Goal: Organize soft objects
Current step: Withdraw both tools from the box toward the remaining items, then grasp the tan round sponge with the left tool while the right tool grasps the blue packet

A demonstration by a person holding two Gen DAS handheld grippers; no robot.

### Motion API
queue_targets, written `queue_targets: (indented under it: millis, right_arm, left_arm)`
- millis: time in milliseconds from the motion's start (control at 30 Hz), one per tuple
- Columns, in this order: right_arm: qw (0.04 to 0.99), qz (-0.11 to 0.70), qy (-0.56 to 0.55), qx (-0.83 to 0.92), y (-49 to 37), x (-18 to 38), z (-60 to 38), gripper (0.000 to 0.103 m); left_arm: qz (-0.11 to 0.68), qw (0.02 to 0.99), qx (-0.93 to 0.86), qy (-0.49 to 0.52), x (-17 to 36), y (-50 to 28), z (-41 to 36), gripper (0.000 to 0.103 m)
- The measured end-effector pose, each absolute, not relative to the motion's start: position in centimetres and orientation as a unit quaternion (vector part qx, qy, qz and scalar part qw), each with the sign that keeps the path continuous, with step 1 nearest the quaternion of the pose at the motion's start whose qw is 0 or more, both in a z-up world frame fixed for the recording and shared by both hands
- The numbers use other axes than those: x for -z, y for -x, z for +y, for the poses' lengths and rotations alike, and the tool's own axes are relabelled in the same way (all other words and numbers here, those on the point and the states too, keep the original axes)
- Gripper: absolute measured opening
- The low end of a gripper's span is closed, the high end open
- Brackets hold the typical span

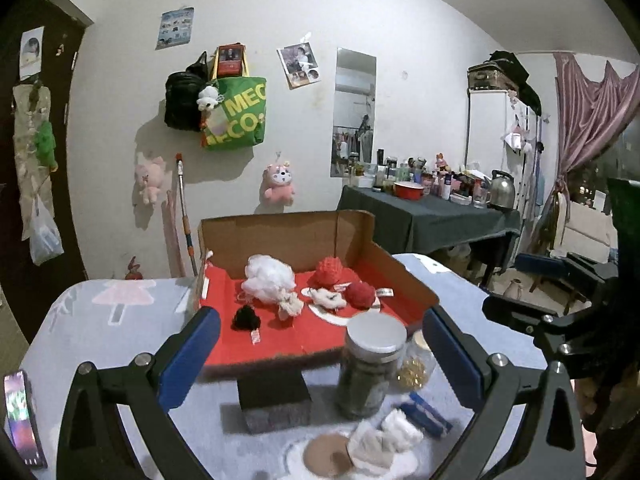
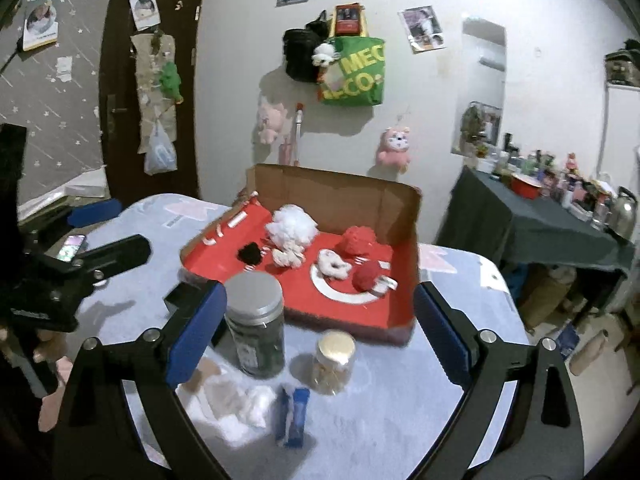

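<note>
Left gripper (image 1: 320, 354) hovers above the table (image 1: 80, 320), jaws spread wide and holding nothing; right gripper (image 2: 320, 330) likewise wide apart and empty. Inside the red-lined cardboard box (image 1: 404, 276), left to right: small black pom-pom (image 1: 245, 318); large fluffy white puff (image 1: 269, 278) with a cream tufted piece (image 1: 291, 306) touching its front; spiky red ball (image 1: 328, 273) toward the back; white ring-shaped scrunchie (image 1: 329, 299); round red pom-pom (image 1: 360, 294). On the table in front of the box: black block (image 1: 274, 394), grey-lidded jar (image 1: 370, 368), small gold-lidded jar (image 2: 334, 362), blue packet (image 2: 294, 416), and a crumpled white soft piece (image 1: 386, 438) nearest the camera.
</note>
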State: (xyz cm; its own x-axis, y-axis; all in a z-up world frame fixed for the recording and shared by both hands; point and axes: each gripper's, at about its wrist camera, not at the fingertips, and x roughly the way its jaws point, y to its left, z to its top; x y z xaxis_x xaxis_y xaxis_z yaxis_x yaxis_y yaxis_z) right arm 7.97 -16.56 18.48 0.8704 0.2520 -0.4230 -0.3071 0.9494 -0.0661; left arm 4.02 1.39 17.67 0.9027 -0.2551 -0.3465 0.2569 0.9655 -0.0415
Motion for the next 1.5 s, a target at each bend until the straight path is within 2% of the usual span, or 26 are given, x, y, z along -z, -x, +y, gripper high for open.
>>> queue_targets:
  millis: [367, 767, 1500]
  right_arm:
    - [0.972, 0.206, 0.037, -0.102, -4.5, -13.0, -17.2, 0.095]
    - [0.953, 0.285, 0.024, -0.098, -6.5, -6.0, -17.0, 0.095]
    - [0.935, 0.343, 0.019, -0.093, -9.0, -3.0, -17.9, 0.095]
  left_arm:
    - [0.213, 0.97, 0.117, 0.012, -12.1, -2.2, 0.6, 0.103]
    - [0.29, 0.952, 0.098, 0.004, -6.3, -4.2, 0.5, 0.103]
    - [0.379, 0.919, 0.089, -0.061, -2.7, -5.3, 1.8, 0.103]
